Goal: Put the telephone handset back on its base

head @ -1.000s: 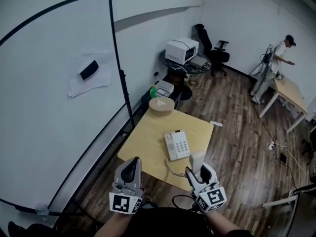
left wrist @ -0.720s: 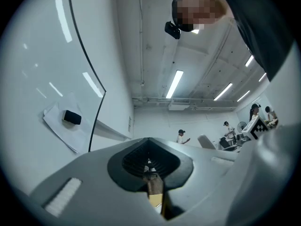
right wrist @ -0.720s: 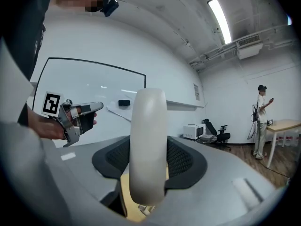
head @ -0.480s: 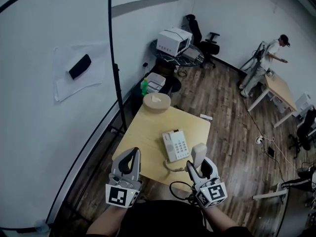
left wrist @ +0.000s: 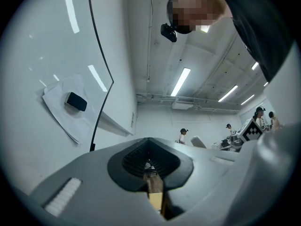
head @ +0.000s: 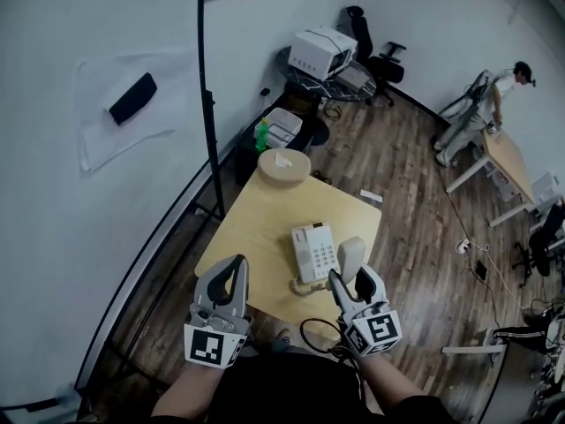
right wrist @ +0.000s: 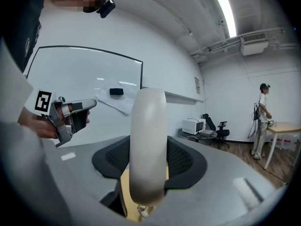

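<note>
Two hand-held grippers sit low in the head view, in front of a pale wooden table (head: 256,228). The right gripper (head: 350,283) is clamped on the telephone handset (head: 350,256). The right gripper view shows the cream handset standing lengthwise between the two dark pads, gripped round its middle with both ends sticking out past them. Seen from above, the handset hangs over the near right part of the table, just beside the right edge of the telephone base (head: 315,253) and not resting on it. The base lies flat on the tabletop, its keypad facing up and the strip left of the keys bare. A coiled cord (head: 305,285) curls off its near end toward the gripper. The left gripper (head: 231,265) is over the near left edge of the table, well apart from the phone. Its jaws are drawn together with nothing between them, which the left gripper view confirms. A round wooden box (head: 282,166) sits at the far end of the table. A whiteboard (head: 88,175) with an eraser (head: 132,98) stands to the left. A microwave (head: 322,51) and an office chair (head: 375,38) are in the far corner, and a person (head: 481,117) stands by another desk at the right.
</note>
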The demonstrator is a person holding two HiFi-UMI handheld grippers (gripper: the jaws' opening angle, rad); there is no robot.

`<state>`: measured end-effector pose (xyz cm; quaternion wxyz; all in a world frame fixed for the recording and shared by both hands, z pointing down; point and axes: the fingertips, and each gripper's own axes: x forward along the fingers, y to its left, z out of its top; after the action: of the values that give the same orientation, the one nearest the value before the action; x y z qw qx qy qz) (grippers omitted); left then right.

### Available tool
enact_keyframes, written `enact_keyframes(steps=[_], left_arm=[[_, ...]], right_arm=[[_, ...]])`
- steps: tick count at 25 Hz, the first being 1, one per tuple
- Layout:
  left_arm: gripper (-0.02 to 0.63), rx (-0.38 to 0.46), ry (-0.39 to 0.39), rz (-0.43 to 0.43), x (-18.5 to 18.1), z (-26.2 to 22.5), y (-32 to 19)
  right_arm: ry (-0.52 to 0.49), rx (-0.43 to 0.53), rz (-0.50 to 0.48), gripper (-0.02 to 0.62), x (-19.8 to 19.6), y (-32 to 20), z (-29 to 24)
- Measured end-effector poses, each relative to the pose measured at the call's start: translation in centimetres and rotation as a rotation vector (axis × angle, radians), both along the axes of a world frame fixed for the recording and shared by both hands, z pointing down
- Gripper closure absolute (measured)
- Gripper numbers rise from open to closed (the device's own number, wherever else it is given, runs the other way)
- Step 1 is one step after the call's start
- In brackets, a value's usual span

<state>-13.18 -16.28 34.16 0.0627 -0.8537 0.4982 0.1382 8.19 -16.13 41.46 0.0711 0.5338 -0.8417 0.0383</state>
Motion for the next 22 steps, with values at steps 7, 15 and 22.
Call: enact_keyframes(steps=[7,15,22], left_arm=[[0.606,-0.058,-0.026,-0.003,1.9,2.2,-0.4],[0.606,-0.14,-0.061,-0.004,2.7,6.0,-0.6],[0.606,-0.179,-0.056,-0.032,2.1,8.6,-0.9]], right_arm=[[0.021,-0.083,-0.027,0.373,0.6,-3.9,3.8],[0.056,-0.208,-0.044,0.373,0.4,-8.8,11.3],[0.111,-0.295,-0.043,0.373,0.2,-12.7,17.7]])
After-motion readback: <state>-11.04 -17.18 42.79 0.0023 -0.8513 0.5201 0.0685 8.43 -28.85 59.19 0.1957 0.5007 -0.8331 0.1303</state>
